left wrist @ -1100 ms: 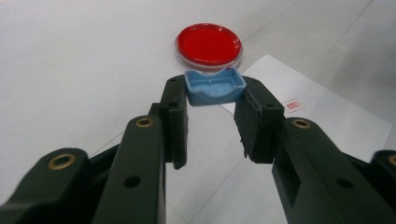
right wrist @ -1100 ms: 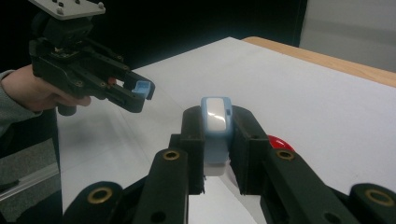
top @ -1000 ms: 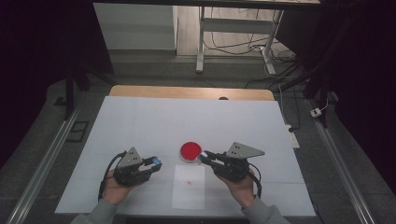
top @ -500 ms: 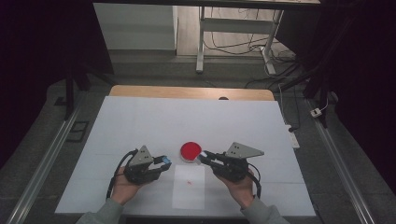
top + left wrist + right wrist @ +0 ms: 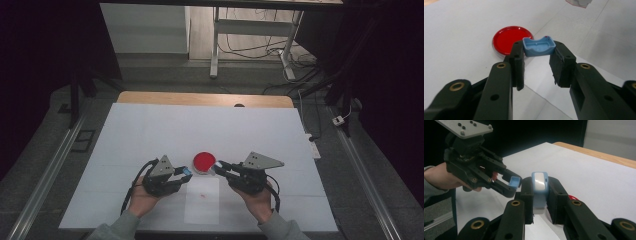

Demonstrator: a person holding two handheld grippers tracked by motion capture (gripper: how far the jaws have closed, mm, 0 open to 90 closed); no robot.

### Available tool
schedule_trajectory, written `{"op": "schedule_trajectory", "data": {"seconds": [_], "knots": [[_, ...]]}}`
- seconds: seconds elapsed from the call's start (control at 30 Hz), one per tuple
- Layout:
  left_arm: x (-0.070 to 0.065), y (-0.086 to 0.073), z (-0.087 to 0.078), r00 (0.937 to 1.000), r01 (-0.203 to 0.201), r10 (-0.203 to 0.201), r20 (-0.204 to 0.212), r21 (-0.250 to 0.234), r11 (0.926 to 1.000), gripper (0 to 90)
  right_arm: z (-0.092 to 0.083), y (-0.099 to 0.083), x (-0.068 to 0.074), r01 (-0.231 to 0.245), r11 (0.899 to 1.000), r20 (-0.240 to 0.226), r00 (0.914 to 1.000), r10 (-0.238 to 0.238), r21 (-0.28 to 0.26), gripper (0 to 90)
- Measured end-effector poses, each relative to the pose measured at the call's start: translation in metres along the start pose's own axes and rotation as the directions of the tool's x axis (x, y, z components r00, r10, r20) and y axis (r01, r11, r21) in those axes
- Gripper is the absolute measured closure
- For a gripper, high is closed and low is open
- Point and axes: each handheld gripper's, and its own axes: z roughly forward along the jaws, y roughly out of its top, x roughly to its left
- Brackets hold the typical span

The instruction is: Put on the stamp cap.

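The left gripper is clamped on a small blue plastic cap, an open hollow shell with a notched rim, held by its two long sides near the jaw tips. The right gripper is clamped on a blue and white plastic piece, rounded and smooth on top, standing upright between the pads. Both parts are held just above the white table, near the middle of its near edge, on either side of a red round lid that lies flat on the sheet, with the cap on the lid's left and the other piece on its right. Both pieces look light, stiff and rather slick, so a grip across the flat side walls seems safest; the thin-walled cap could flex or pop out if squeezed at its notched rim, and the glossy top of the other piece offers little purchase. Against the earlier high view, the left gripper has moved toward the lid and the right gripper, narrowing the gap between the two parts, while the right gripper has kept its place.
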Motion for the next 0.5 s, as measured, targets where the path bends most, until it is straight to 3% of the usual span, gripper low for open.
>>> {"op": "schedule_trajectory", "data": {"seconds": [0.5], "knots": [[-0.013,0.015,0.018,0.9987,-0.021,0.021,0.047,-0.001,0.9998,65.0,-0.001,0.002,0.002,0.001,1.0,-0.008,1.0,-0.001,-0.01,75.4]]}}
